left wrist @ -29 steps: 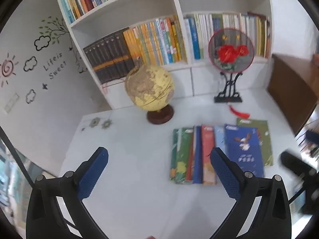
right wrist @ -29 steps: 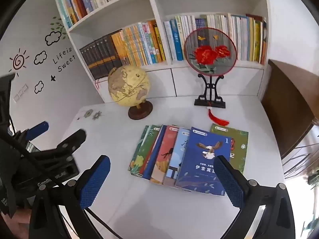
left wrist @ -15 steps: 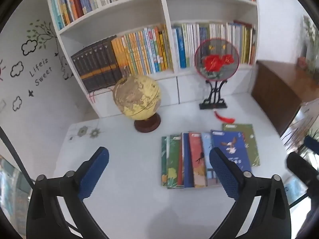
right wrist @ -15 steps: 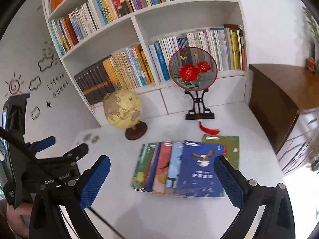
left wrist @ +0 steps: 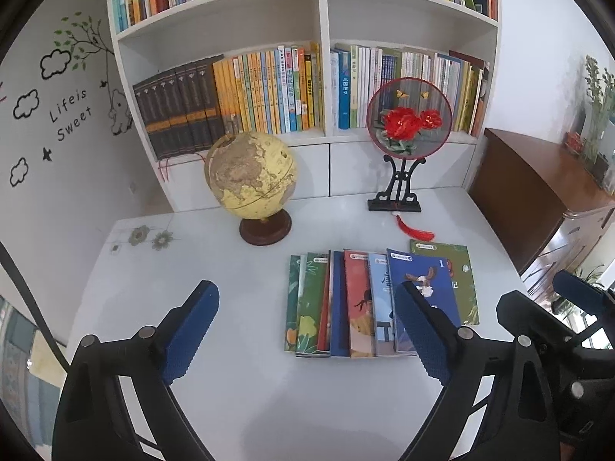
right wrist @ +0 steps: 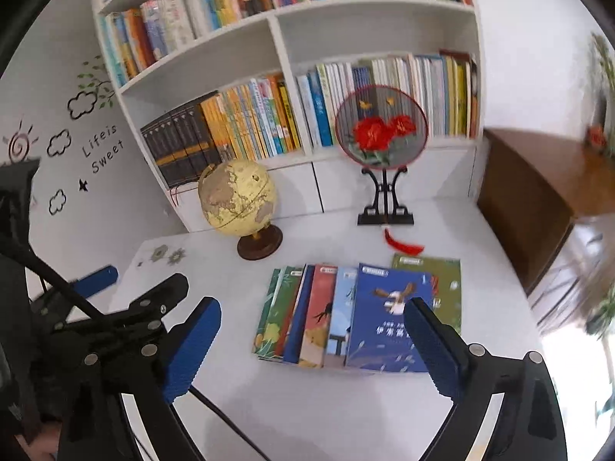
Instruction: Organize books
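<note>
The books (left wrist: 378, 301) lie flat on the white bench (left wrist: 200, 253), fanned in an overlapping row with their covers up. A blue book (right wrist: 384, 324) with a bird on its cover sits on top toward the right of the fan; a green book (left wrist: 459, 272) pokes out from under it at the far right, and green, red and pale blue covers overlap to its left.

The left gripper (left wrist: 305, 332) hangs above the near part of the bench, its jaws spread wide and holding nothing. Its blue pads (left wrist: 190, 330) frame the left half of the fan, clear of the books. The right gripper (right wrist: 313, 347) is likewise released and empty, hovering over the near edge of the fan, with its right pad in front of the blue book in that view. In the right wrist view the left gripper shows as a black frame at the left, beside the bench.

Behind the books stands a globe (left wrist: 251, 182) on a dark round base, and to its right a round fan (left wrist: 409, 121) embroidered with red flowers on a black stand, a red tassel (left wrist: 413, 230) lying between the stand and the green book. A white bookshelf (left wrist: 324, 19) packed with upright volumes rises at the back of the bench. A brown cabinet (left wrist: 538, 188) stands to the right.
</note>
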The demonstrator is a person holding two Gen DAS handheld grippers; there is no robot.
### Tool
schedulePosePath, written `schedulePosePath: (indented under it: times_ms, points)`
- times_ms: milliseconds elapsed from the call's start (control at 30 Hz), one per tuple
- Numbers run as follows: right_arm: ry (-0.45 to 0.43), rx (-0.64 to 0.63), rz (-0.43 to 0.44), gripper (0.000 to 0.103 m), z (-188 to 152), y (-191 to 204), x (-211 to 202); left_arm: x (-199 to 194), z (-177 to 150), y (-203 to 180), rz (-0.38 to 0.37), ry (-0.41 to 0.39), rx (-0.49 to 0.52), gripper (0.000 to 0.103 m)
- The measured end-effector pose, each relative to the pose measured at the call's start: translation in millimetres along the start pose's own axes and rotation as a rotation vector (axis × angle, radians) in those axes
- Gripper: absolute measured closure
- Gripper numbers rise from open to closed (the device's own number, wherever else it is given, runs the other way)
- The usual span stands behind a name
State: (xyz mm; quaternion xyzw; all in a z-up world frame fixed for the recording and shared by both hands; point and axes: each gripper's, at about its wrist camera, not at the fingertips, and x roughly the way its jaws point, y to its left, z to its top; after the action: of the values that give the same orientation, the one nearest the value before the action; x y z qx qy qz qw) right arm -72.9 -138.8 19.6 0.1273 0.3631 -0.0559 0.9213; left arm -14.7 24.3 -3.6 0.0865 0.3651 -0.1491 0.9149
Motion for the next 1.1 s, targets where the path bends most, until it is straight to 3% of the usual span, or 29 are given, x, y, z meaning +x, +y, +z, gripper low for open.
schedulePosePath:
  times_ms: [767,1100]
  points:
    - [0.093,0.008,0.013,0.009,6,-2,10,14,9,-2,0.010,0.052,-0.065,0.011]
    - [0.111,-0.009,-0.006,0.009,1,-7,9,15,9,-6,-0.033,0.058,-0.105,0.011]
